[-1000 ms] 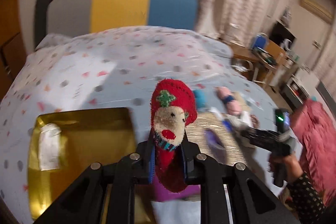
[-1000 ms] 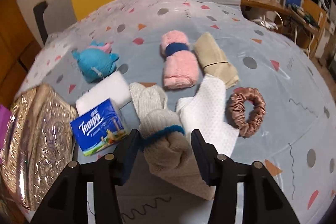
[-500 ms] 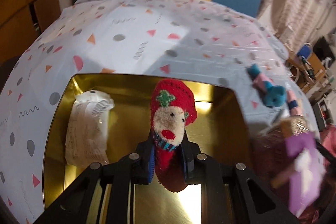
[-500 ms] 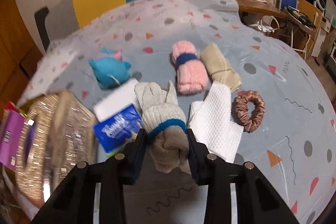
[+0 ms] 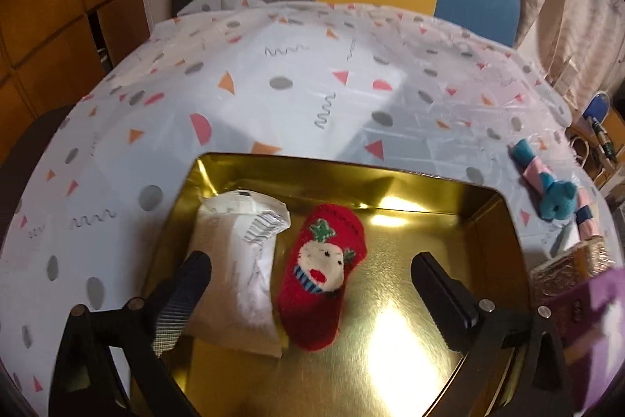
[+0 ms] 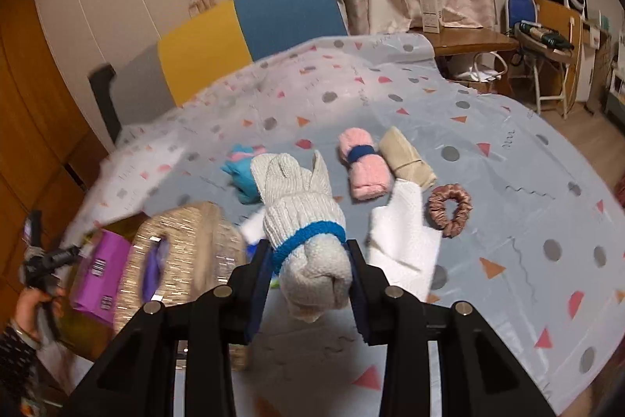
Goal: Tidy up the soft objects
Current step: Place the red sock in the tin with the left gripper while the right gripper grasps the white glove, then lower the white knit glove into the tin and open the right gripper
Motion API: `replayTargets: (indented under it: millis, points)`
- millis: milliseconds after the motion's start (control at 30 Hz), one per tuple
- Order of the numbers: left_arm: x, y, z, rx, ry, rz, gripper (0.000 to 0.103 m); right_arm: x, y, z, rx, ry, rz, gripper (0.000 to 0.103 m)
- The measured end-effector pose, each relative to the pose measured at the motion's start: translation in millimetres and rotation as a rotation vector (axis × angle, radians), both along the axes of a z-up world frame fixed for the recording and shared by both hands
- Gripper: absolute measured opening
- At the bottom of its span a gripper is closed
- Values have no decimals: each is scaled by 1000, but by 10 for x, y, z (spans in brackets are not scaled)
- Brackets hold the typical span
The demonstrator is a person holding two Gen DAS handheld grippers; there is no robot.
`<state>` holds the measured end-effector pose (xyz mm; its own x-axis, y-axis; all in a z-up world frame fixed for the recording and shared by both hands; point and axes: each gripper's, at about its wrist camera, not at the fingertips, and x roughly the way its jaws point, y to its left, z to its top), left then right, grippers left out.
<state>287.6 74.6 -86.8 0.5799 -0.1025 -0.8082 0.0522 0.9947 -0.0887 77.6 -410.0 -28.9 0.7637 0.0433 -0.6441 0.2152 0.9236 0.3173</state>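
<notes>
The left gripper (image 5: pixel 308 276) is tilting down over the gold tin (image 5: pixel 488 221), its jaws having just opened wide around the red sock (image 5: pixel 320 280); the right gripper (image 6: pixel 308 260) is clamping the grey glove (image 6: pixel 304 221).

Both grippers are black — the left gripper (image 5: pixel 308 280) and the right gripper (image 6: pixel 308 272) carry silver screws. Blue pads line the right's fingers (image 6: pixel 259 284). The sleeve (image 6: pixel 15 358) is dark, dotted.
</notes>
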Motion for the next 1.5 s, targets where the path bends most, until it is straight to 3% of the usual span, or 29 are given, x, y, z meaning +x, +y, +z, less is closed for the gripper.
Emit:
replayTargets:
  millis: [200, 400, 533, 733, 900, 1100, 1367, 1500]
  points:
    - [-394, 130, 275, -26, -75, -5, 103, -146, 179, 299, 71, -74, 15, 36]
    - [-866, 208, 296, 26, -114, -12, 103, -111, 886, 735, 115, -161, 178, 36]
    - [-1144, 305, 200, 61, -97, 39, 103, 109, 1472, 812, 167, -137, 305, 36]
    - [-1404, 491, 53, 12, -34, 91, 103, 527, 2400, 603, 167, -50, 454, 36]
    - [-1545, 594, 81, 52, -67, 118, 103, 831, 2992, 344, 95, 20, 488, 36]
    - [-1607, 839, 82, 41, -70, 168, 103, 1305, 3602, -45, -113, 125, 460, 36]
    - [-1644, 1087, 18, 18, -43, 218, 103, 1816, 3793, -437, -215, 227, 352, 37]
    - [-1661, 1124, -14, 12, -28, 221, 103, 1997, 3827, -634, -220, 283, 310, 37]
